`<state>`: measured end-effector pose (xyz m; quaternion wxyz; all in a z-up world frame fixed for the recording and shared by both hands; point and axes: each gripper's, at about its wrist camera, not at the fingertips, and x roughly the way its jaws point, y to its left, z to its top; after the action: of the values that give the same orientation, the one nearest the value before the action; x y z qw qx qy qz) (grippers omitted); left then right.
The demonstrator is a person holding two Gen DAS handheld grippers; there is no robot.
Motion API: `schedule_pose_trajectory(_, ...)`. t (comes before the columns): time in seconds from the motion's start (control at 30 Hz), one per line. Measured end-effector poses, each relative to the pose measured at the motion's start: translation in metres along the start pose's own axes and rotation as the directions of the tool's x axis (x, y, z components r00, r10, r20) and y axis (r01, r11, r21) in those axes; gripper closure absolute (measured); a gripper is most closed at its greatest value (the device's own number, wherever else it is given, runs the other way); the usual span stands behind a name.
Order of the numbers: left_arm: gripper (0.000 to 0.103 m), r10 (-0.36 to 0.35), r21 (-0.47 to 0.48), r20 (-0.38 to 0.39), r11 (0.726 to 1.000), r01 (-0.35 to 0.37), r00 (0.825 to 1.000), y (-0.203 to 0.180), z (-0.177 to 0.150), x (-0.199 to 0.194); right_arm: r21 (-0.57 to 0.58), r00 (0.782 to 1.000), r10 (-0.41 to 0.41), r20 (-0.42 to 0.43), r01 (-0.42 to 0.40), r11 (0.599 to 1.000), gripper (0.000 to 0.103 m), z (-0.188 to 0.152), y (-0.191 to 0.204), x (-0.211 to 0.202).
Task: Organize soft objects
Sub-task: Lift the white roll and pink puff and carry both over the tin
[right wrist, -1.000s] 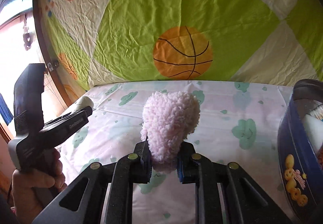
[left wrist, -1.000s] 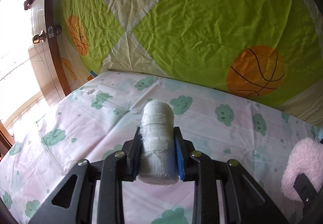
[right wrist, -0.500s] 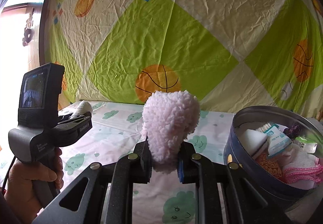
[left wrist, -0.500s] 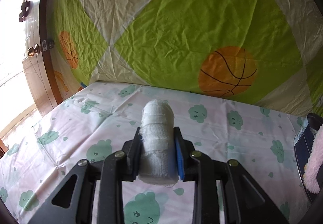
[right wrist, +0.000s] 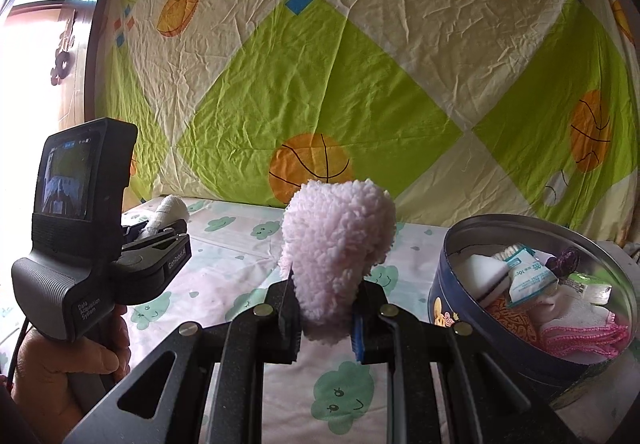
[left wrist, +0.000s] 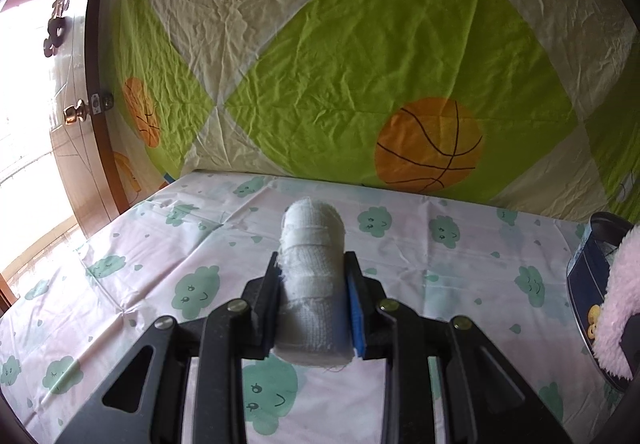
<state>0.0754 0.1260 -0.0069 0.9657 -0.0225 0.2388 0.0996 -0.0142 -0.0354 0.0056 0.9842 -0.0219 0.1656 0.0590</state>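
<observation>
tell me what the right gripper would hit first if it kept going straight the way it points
Probably the cloud-print bedsheet: the right gripper, shut on the fluffy pink plush piece, points slightly downward. The round blue tin lies off to the right of that line. Depth is uncertain.

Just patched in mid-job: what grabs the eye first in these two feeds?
The fluffy pink piece stands clamped in the right gripper, dead centre of the right view. In the left view, a white bandage roll is pinched in the left gripper above the cloud-print sheet. To the right sits an open round blue tin already holding cloths and packets, and a bright green basketball sheet fills the background.
</observation>
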Motion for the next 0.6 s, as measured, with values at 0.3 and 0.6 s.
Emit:
schedule_pose_trajectory(0.3,0.076,-0.018,-0.023,0.007,1.0,0.019,1.0,-0.005,-0.007,-0.014,-0.001,1.0,-0.01,0.009,0.01,1.0,0.083,-0.006,-0.008,-0.016)
schedule_pose_trajectory(0.6,0.076,-0.05,-0.013,0.018,0.999,0.05,0.999,-0.022,-0.014,-0.031,-0.002,0.999,-0.028,0.021,0.028,1.0,0.083,-0.011,-0.022,-0.034)
